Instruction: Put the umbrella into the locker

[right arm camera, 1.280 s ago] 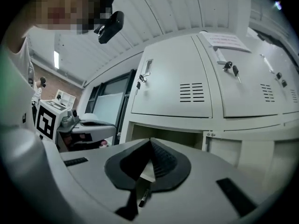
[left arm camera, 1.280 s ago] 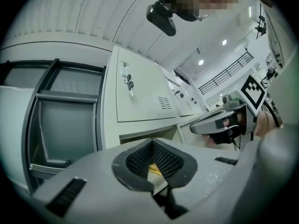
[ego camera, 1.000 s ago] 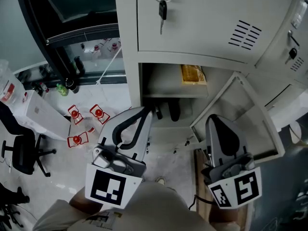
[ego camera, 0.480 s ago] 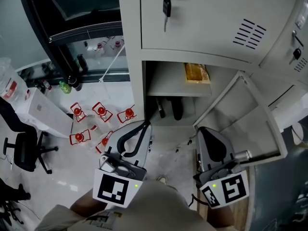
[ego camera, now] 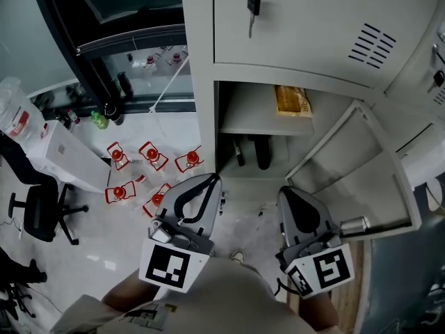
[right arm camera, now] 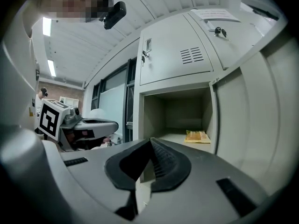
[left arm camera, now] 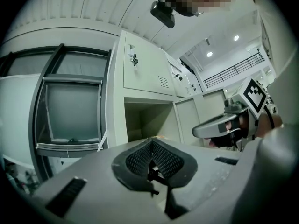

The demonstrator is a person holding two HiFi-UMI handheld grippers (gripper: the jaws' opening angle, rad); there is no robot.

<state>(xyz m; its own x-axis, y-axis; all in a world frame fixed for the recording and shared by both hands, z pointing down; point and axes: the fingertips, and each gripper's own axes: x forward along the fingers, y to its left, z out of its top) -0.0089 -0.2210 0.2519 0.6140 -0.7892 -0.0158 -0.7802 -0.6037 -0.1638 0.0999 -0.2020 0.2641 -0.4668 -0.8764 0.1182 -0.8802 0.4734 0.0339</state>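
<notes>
The grey locker [ego camera: 201, 82] has one compartment open, its door [ego camera: 354, 165] swung out to the right. A yellow packet [ego camera: 290, 101] lies on the shelf inside. Under the shelf stand two dark upright things [ego camera: 261, 152]; I cannot tell whether either is the umbrella. My left gripper [ego camera: 212, 181] and right gripper [ego camera: 287, 193] hover side by side in front of the opening, both shut and holding nothing. In the left gripper view the pads [left arm camera: 161, 158] meet at the tip. The right gripper view shows its pads [right arm camera: 163, 164] pressed together below the packet [right arm camera: 198, 136].
Several red-capped bottles [ego camera: 149, 155] stand on the floor left of the locker, next to a white box [ego camera: 66, 162] and a black office chair [ego camera: 35, 211]. Keys [ego camera: 254, 2] hang from the upper locker door. A glass partition with a dark frame [ego camera: 104, 54] stands behind.
Both grippers have sunk lower before the open compartment and sit closer together. More bottles on the floor have come into view. Both stay shut and empty.
</notes>
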